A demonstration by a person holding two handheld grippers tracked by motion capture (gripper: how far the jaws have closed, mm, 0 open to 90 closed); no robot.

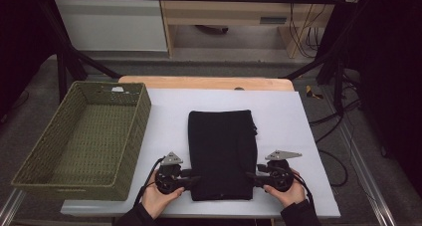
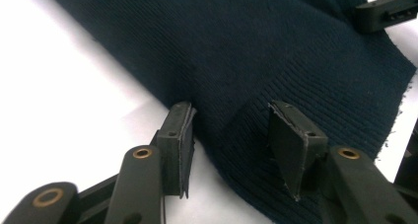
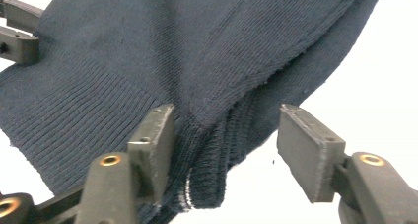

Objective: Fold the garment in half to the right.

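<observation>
Folded dark knit (image 1: pixel 222 154) lying mid-table on the white sheet (image 1: pixel 278 111), long axis running away from the person, near hem toward the table's front edge, green basket (image 1: pixel 130 151) off to its left. Flanked at the 2 near corners, equally close to both hands: left gripper (image 1: pixel 195 177) at the left edge, right gripper (image 1: pixel 250 176) at the right, each pointing inward across the short axis. Jaws of both apart, straddling the cloth edge without pinching it, ribbed hem (image 3: pixel 207 150) bunched between the right pair, left pads (image 2: pixel 180 135) resting at the fabric's border.

Dim, soft high view; bright, glaring gripper views.
</observation>
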